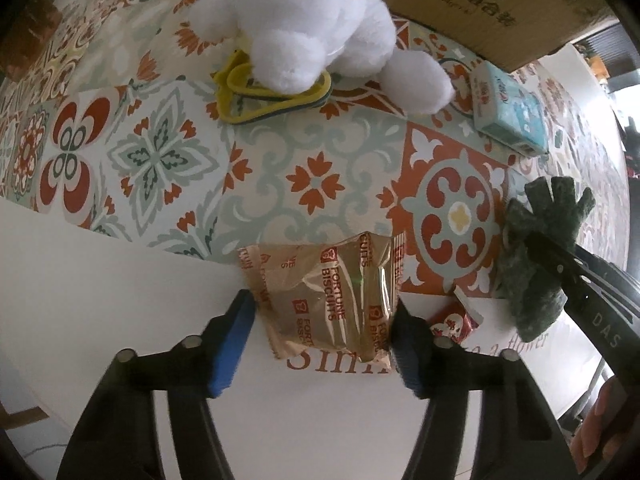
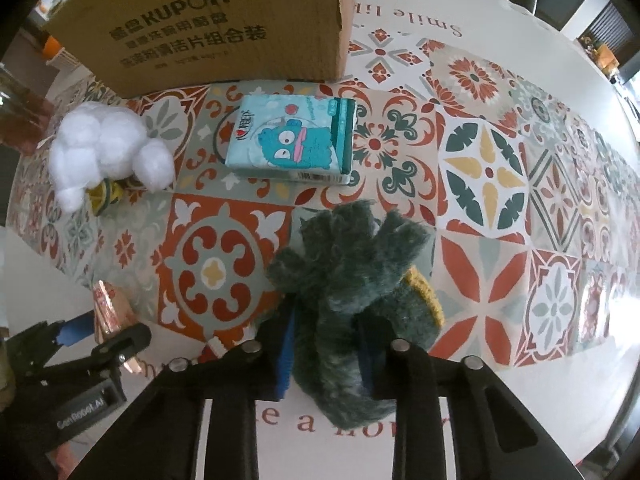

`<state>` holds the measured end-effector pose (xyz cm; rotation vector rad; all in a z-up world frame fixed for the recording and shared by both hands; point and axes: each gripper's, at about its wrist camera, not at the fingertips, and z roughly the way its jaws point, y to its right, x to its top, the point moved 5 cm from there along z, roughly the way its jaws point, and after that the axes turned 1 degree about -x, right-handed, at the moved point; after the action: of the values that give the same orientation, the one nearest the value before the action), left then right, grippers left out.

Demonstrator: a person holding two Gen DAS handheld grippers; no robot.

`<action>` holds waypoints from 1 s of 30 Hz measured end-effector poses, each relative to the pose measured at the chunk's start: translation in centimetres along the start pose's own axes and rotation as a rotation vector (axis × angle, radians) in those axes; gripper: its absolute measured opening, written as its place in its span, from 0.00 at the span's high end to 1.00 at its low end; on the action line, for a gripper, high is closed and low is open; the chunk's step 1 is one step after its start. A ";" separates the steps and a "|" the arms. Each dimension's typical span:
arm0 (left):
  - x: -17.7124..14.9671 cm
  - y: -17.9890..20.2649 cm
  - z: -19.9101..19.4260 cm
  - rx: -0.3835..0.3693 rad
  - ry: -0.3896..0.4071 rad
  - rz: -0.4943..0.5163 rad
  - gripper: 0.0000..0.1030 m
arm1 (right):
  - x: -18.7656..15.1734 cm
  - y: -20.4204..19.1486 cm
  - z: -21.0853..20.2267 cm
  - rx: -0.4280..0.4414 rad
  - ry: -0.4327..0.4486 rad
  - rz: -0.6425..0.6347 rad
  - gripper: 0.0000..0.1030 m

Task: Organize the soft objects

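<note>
My left gripper [image 1: 324, 320] has its blue pads on both sides of a shiny biscuit packet [image 1: 332, 296] marked Fortune Biscuits, at the table's near edge; the right pad touches it, and a small gap shows at the left pad. My right gripper [image 2: 326, 344] is shut on a dark green fuzzy glove [image 2: 352, 280], which also shows in the left wrist view [image 1: 536, 256]. A white fluffy plush [image 1: 316, 20] lies on yellow-green bands [image 1: 248, 92] at the back; it also shows in the right wrist view [image 2: 104, 148]. A blue tissue pack [image 2: 292, 140] lies near the cardboard box [image 2: 208, 20].
The patterned tablecloth [image 2: 484, 168] covers the table. A small red packet [image 1: 452, 320] lies right of the biscuit packet. A yellow knitted piece [image 2: 428, 292] peeks from under the glove. The cardboard box stands at the back edge.
</note>
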<state>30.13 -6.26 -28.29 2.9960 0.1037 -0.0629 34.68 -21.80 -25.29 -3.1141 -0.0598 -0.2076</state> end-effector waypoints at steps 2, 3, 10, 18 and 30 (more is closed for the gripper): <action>0.0 -0.1 -0.3 -0.006 0.012 0.013 0.45 | -0.4 0.1 -0.5 0.005 0.012 0.004 0.77; 0.0 -0.1 -0.6 -0.007 0.020 0.025 0.47 | -0.7 0.3 -0.8 0.010 0.019 0.009 0.78; -0.1 1.3 -3.3 -0.023 0.081 0.106 0.54 | -2.1 1.3 -3.7 0.011 0.071 0.036 0.79; -0.1 2.4 -4.4 -0.083 0.105 0.140 0.55 | -1.6 1.5 -6.7 0.042 0.122 0.051 0.79; 0.1 3.2 -9.8 -0.100 0.241 0.216 0.55 | -0.8 -0.1 -9.4 0.094 0.204 0.082 0.79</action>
<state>30.83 -7.98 -18.18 2.8810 -0.1864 0.3173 32.64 -21.98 -16.06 -2.9758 0.0598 -0.5033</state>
